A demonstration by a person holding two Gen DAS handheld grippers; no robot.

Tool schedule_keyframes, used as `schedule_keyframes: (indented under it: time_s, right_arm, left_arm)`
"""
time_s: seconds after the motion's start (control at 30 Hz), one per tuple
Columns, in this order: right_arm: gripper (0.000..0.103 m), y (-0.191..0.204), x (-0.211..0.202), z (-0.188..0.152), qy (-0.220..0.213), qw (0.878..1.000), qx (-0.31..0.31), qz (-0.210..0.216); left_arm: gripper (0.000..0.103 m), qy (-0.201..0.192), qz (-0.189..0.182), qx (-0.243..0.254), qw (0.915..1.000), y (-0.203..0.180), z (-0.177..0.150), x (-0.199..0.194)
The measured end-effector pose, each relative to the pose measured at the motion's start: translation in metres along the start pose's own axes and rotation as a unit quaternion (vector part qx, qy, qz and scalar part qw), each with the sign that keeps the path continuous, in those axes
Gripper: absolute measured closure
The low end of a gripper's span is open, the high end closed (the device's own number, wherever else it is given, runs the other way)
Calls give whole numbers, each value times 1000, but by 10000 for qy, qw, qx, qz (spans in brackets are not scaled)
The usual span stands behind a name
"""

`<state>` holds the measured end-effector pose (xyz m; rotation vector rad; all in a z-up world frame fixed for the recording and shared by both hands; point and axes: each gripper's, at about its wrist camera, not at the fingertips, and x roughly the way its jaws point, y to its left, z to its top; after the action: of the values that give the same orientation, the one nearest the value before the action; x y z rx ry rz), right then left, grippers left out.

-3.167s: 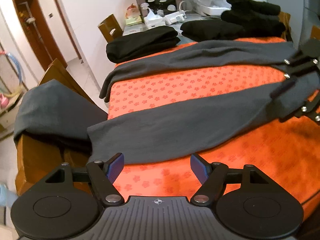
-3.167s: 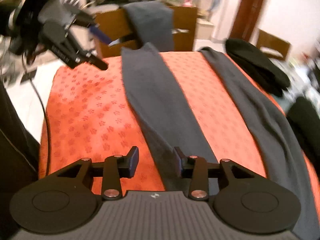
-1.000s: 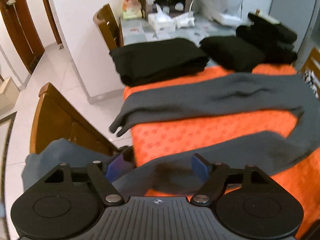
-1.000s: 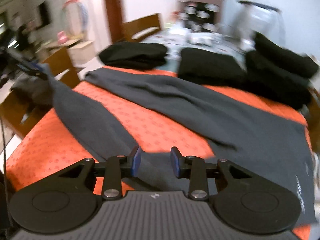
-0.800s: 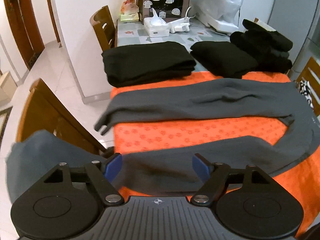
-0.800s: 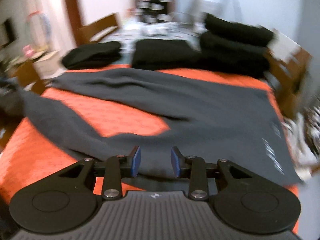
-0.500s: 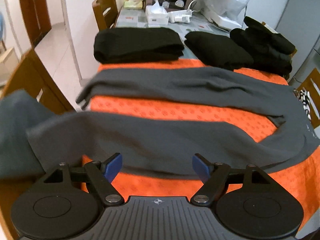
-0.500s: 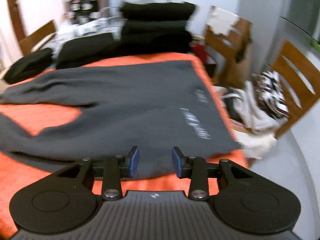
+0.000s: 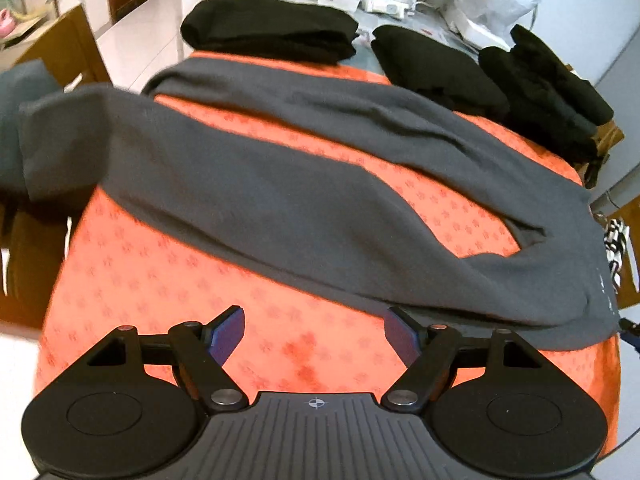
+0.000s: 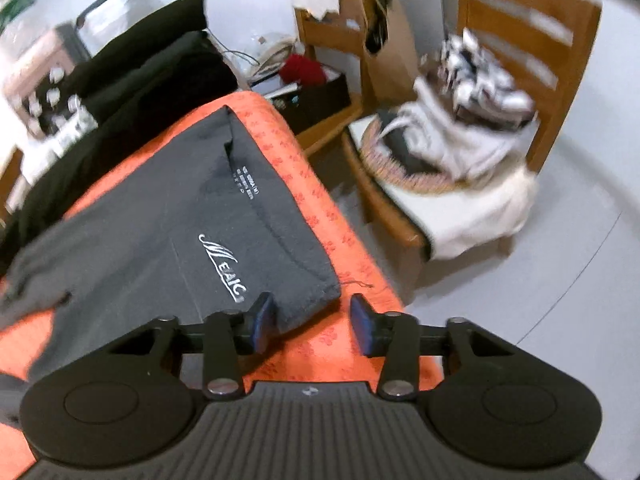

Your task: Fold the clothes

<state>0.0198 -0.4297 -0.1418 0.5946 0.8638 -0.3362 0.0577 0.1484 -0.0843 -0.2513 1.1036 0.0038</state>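
Dark grey trousers [image 9: 280,196] lie spread on the orange cloth [image 9: 160,280], both legs running left, the near cuff hanging off the table's left edge. My left gripper [image 9: 314,330] is open above the cloth, just in front of the near leg, holding nothing. In the right wrist view the trousers' waistband end [image 10: 224,216] with a white logo lies by the table's right edge. My right gripper [image 10: 314,316] is open at the waistband's near corner, which sits between its fingers; whether the left fingertip touches the cloth I cannot tell.
Folded black clothes [image 9: 272,28] lie in piles along the far side of the table. A wooden chair [image 10: 520,80] heaped with white and striped laundry stands right of the table. Another wooden chair [image 9: 68,52] with a grey garment stands at the left.
Both grippers have swung right along the trousers. The right one turned from the legs to the waistband corner and opened wider. The near leg has been straightened across the cloth.
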Motion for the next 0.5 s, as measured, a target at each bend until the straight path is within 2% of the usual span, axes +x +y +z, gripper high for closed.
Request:
schedule_keyframes:
  time_s: [0.07,0.1,0.2,0.3,0.4,0.5]
  right_arm:
    - [86,-12,9,4,89,9992,319,242]
    - [97,-18,14,6,134,9981,478,364]
    - [98,-25,6,11,-96,9968,591,529]
    - [99,-18,-19,15,-416,9974,270,524]
    - [99,-21,-43,22,-639,9970,144,419]
    - [99,-37,-52,25,-563,9983,-35,175]
  left_arm:
    - [24,10,55,-165,9998,-6,-7,4]
    - [24,5,80,-284,9996,-6,-10,6]
    - [24,-6,194,-728,9972,-3,-20,12]
    - [25,-51,357,-1162,9926,3,-28,16]
    - [25,-94,435,-1331,9901,2,-35,16]
    - [25,-121,471,-1373,9893,-2,-41,17]
